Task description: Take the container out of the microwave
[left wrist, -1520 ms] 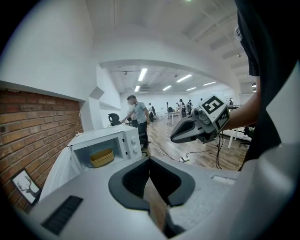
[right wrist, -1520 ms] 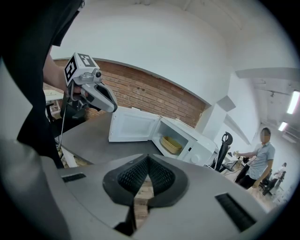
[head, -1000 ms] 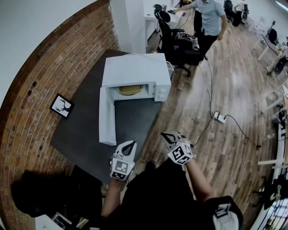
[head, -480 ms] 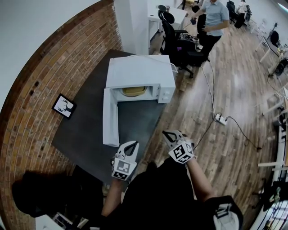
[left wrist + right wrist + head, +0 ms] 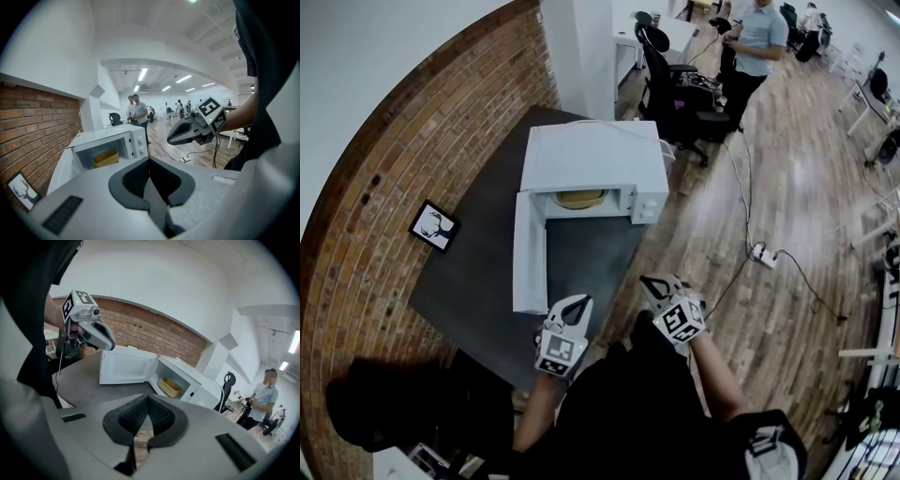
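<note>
A white microwave (image 5: 595, 155) stands on the dark table (image 5: 478, 272) with its door (image 5: 528, 253) swung open to the left. Inside it sits a shallow yellow container (image 5: 579, 198), also seen in the left gripper view (image 5: 106, 158) and the right gripper view (image 5: 169, 386). My left gripper (image 5: 577, 302) hovers over the table's near edge, shut and empty. Off the table's right side, my right gripper (image 5: 654, 284) is held over the wooden floor, likewise shut with nothing in it. Both are well short of the microwave.
A small framed picture (image 5: 432, 225) leans by the brick wall at the table's left. Behind the microwave are a black office chair (image 5: 661, 66) and a standing person (image 5: 755, 42). A power strip (image 5: 762, 253) with cables lies on the floor to the right.
The view has crept toward the microwave, which sits a little lower in frame. Both grippers stay shut near my body. The person at the back has stepped to the right.
</note>
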`<state>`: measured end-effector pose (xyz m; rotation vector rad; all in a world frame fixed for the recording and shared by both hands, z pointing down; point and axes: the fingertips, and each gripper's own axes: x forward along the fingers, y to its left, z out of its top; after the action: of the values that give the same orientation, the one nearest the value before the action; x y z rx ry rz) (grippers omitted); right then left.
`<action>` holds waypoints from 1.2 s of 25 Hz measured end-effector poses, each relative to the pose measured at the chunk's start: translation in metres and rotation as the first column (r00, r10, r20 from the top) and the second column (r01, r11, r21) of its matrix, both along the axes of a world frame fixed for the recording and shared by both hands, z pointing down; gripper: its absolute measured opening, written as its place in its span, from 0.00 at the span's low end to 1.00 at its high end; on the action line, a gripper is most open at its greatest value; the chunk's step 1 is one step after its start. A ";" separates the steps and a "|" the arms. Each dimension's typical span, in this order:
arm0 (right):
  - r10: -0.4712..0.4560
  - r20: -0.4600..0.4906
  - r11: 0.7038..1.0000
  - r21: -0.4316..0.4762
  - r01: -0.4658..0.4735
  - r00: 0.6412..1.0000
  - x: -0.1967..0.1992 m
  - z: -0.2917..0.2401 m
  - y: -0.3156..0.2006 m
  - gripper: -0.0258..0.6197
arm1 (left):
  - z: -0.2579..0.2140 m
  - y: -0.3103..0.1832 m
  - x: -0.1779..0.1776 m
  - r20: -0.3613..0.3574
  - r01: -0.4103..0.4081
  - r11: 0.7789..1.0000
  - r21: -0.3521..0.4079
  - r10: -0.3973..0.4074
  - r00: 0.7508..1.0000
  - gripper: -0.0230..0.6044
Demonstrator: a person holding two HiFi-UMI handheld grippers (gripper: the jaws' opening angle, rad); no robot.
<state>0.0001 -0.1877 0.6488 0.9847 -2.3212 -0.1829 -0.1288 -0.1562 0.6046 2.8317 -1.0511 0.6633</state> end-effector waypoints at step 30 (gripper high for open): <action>-0.176 0.009 0.984 0.001 0.176 0.984 0.070 -0.018 -0.099 0.04 | 0.009 -0.119 0.053 0.068 0.193 0.981 0.012 -0.194 0.979 0.04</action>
<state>0.0698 -0.2867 0.6308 0.7813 -2.4164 -0.2500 -0.0758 -0.2756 0.6134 2.6805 -1.3201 0.7445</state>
